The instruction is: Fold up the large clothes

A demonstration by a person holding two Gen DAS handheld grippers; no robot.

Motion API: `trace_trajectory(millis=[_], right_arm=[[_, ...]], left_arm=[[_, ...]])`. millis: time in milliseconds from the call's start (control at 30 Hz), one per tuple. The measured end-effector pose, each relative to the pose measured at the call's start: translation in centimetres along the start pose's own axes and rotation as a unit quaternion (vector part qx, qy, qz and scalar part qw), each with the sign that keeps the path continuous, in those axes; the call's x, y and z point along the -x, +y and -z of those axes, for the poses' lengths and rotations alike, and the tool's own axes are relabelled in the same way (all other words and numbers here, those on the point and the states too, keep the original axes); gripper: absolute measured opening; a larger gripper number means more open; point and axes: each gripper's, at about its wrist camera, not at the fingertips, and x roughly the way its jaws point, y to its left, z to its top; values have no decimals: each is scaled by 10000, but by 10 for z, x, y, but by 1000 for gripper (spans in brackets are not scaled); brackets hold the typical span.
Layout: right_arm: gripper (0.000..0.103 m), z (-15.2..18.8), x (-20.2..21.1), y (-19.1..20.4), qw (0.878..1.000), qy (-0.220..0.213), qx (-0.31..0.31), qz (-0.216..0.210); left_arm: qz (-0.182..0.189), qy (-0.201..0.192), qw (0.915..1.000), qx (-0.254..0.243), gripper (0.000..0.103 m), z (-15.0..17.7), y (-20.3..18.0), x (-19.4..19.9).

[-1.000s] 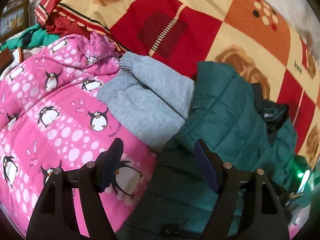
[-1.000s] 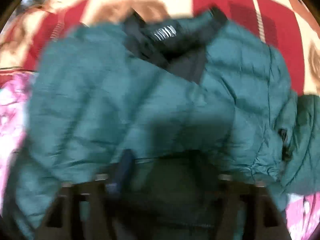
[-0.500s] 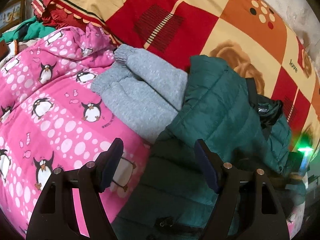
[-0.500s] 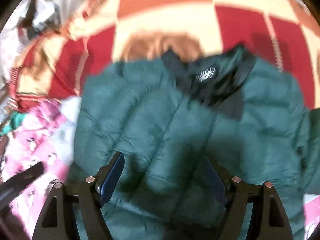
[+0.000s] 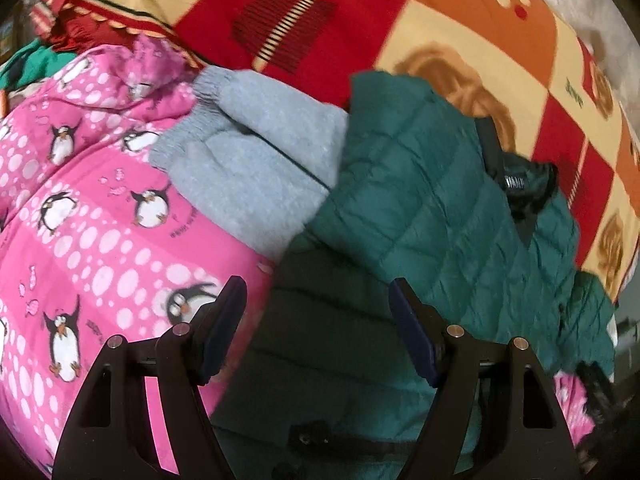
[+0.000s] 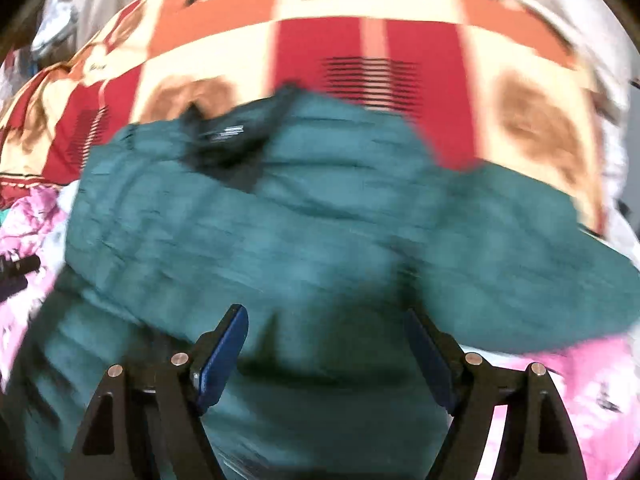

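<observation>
A dark green quilted jacket (image 5: 432,208) with a black collar lies spread on the bed; it fills the middle of the blurred right wrist view (image 6: 304,240). My left gripper (image 5: 316,300) is open and empty, hovering over the jacket's left lower edge. My right gripper (image 6: 326,328) is open and empty above the jacket's lower part. A folded grey sweater (image 5: 256,164) lies just left of the jacket.
A pink penguin-print blanket (image 5: 88,216) lies at the left under the sweater, and also shows in the right wrist view (image 6: 560,380). A red, orange and cream patterned bedspread (image 5: 400,20) covers the bed behind. The left gripper's tip (image 6: 16,272) shows at the far left.
The right gripper has pulled back from the jacket, so more of the bedspread shows. The left view has shifted slightly, and the jacket lies more spread out.
</observation>
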Motion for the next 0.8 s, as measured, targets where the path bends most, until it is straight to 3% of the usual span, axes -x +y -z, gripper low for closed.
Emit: trace_trajectory(millis=[167,300,400,533,600,667,733,800], right_arm=[[78,27,45,-161,9900,-78,-1252,643],[75,44,62,-282,9659,-259,-2413,902],[69,59,63,-348,9445,-356,-3199,650],[65,66,35,-387,9198,-421,-3891,-264],[61,64,19,-397,9043,-516,-4198,-578],[56,56,8,-403,8972,-656,-4290,-815],[55,49,-3,-404,8977,-665,-4248,-964],[48,40,-12,-404,9092,-598,-4038,-815]], left_arm=[[44,226,9977,-643,74,17,-27,-12],[-59,319,9946,-985,74,19,-43,-22],[-81,322,9936,-1078,74,18,-49,-27],[-180,303,9921,-1201,74,17,-51,-33],[-240,304,9919,-1212,74,18,-52,-36],[-284,310,9915,-1229,74,20,-53,-38],[-351,323,9908,-1269,74,21,-54,-41],[-427,334,9895,-1343,74,23,-56,-44]])
